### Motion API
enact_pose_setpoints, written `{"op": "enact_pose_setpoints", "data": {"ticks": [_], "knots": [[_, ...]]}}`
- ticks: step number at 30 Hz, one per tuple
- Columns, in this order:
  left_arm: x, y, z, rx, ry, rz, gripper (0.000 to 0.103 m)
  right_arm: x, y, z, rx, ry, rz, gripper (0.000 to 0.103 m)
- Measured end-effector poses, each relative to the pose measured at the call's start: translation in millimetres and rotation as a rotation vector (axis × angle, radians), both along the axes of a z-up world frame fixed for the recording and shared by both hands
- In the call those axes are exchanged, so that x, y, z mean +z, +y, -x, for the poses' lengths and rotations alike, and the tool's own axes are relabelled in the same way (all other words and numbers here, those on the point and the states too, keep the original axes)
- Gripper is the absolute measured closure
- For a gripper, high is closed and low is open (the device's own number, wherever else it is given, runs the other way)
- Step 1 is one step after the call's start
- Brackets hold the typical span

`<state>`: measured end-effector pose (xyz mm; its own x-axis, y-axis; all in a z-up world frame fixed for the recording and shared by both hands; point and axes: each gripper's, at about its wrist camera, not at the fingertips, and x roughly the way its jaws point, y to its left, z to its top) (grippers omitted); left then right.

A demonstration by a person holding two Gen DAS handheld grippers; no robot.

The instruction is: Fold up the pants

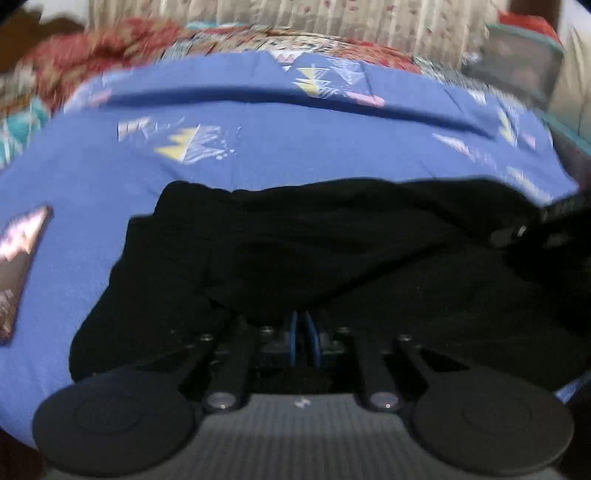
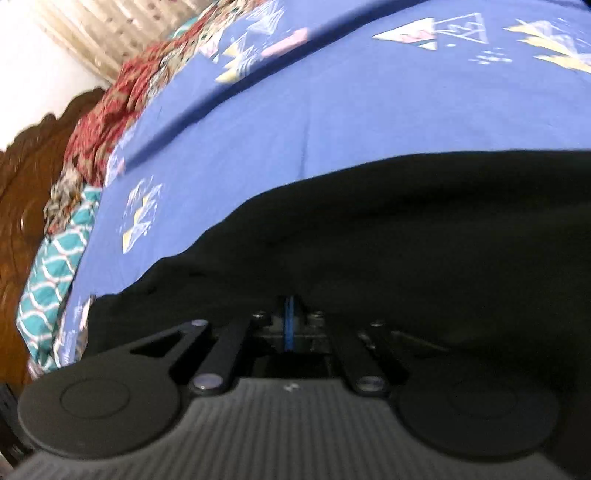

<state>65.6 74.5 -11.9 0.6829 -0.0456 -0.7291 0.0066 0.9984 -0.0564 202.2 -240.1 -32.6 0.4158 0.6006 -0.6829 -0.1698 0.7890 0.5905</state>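
Black pants [image 1: 314, 251] lie bunched on a blue patterned bedsheet [image 1: 184, 162]. My left gripper [image 1: 302, 325] is shut on a fold of the pants; its blue pads pinch the black cloth, which drapes over the fingertips. In the right wrist view the pants [image 2: 388, 229] fill the lower right. My right gripper [image 2: 289, 314] is shut on the pants' edge, blue pads pressed together with cloth over them. The right gripper's body shows at the right edge of the left wrist view [image 1: 546, 229]. Both views are motion-blurred.
The blue bedsheet [image 2: 295, 110] covers the bed. Red floral bedding [image 2: 110, 110] and a teal patterned pillow [image 2: 55, 269] lie along the bed's edge by a carved wooden headboard [image 2: 26, 203]. A curtain [image 1: 332, 18] hangs behind.
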Motion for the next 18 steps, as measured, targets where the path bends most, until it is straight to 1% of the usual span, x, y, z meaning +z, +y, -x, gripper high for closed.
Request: {"op": "enact_pose_setpoints", "data": {"ticks": [2,3,4,9,11,13,15,18], "knots": [[2.2,-9.2,-4.7,0.012,0.016,-0.042,0.093,3.4,-6.5,6.9,-0.001,-0.009,-0.014,0.097],[2.0,-11.2,-6.8,0.016,0.018,-0.051,0.093,5.5,-7.2,13.0,-0.004,-0.018,-0.017,0.093],[2.4,-11.9,-8.1,0.019,0.02,-0.054,0.093,8.6,-10.9,17.8,-0.007,-0.029,-0.021,0.092],[11.3,-12.8,-8.4,0.028,0.038,-0.047,0.092,18.5,-49.7,50.9,-0.04,-0.087,-0.065,0.092],[18.0,-17.1,-6.2,0.037,0.042,-0.051,0.091,15.3,-57.5,62.0,-0.071,-0.099,-0.065,0.092],[23.8,-22.7,-4.4,0.048,0.046,-0.044,0.09,12.8,-74.5,73.8,-0.11,-0.099,-0.067,0.092],[29.7,-28.9,-2.9,0.068,0.061,-0.035,0.089,10.8,-84.2,81.4,-0.137,-0.096,-0.076,0.092],[37.8,-37.6,-3.3,0.12,0.096,-0.048,0.087,10.5,-95.4,89.3,-0.165,-0.106,-0.086,0.091]]}}
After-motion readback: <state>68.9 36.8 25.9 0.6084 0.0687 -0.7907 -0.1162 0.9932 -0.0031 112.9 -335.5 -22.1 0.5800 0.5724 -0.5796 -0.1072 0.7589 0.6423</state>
